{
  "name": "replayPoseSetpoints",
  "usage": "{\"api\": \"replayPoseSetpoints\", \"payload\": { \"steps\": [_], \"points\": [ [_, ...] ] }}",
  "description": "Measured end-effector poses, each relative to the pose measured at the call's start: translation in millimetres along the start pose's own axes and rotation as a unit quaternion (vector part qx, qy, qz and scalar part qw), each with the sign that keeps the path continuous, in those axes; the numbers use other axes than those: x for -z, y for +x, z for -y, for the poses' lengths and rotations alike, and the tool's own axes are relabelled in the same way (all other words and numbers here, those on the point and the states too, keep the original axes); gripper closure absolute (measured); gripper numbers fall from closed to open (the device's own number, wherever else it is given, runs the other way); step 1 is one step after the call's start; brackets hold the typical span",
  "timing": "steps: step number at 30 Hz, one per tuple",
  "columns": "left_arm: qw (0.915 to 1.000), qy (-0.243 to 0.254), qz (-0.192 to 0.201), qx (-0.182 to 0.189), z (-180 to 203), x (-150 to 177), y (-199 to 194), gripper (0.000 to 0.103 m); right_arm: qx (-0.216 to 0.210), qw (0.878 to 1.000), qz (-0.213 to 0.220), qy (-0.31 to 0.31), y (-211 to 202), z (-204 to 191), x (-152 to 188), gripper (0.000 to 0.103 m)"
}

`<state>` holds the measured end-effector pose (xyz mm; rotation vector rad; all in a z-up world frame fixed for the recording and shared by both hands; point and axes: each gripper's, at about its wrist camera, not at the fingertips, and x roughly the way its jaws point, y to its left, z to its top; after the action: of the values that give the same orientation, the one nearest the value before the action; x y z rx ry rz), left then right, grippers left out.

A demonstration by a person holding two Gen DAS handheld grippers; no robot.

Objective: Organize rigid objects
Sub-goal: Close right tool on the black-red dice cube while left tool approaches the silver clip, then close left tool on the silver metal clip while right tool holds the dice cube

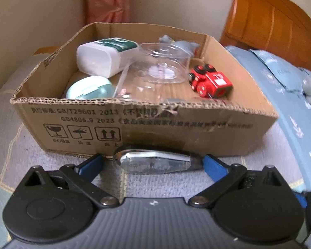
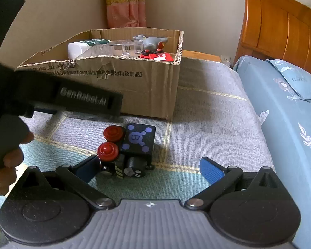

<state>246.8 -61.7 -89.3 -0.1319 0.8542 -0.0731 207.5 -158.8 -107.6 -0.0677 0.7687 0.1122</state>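
My left gripper (image 1: 152, 164) is open low on the blanket, its blue fingers on either side of a shiny metal object (image 1: 151, 162) lying just in front of the cardboard box (image 1: 176, 124). Whether the pads touch it I cannot tell. Inside the box are a red toy train (image 1: 210, 82), a white bottle (image 1: 101, 59), a clear plastic container (image 1: 161, 66), a mint green case (image 1: 89, 88) and a grey figure (image 2: 153, 41). My right gripper (image 2: 151, 168) is open around a black toy train (image 2: 130, 151) with red wheels, which rests on the blanket against the left finger (image 2: 89, 166).
The box stands on a grey and teal checked blanket (image 2: 207, 112). A bed with blue floral bedding (image 2: 284, 112) and a wooden headboard (image 2: 280, 25) runs along the right. A hand (image 2: 6, 161) holds the left gripper's body (image 2: 72, 97) at the left of the right wrist view.
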Motion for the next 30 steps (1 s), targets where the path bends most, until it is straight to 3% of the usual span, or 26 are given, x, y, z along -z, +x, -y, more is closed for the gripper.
{"api": "replayPoseSetpoints", "payload": {
  "steps": [5,15,21,30],
  "points": [
    [0.9971,0.037,0.001,-0.067,2,5,3,0.001,0.0,1.0,0.001,-0.001,-1,-1,1,0.0],
    [0.9893,0.078,0.031,-0.12,-33,12,-12,0.001,0.001,1.0,0.004,0.0,-2,-1,2,0.0],
    [0.9891,0.069,0.039,-0.124,-30,14,-10,0.001,0.005,1.0,0.004,0.003,-2,-2,2,0.0],
    [0.9926,0.061,0.046,-0.094,-38,18,-10,0.001,0.007,1.0,0.003,0.005,-3,-3,1,0.0]
  ]
}}
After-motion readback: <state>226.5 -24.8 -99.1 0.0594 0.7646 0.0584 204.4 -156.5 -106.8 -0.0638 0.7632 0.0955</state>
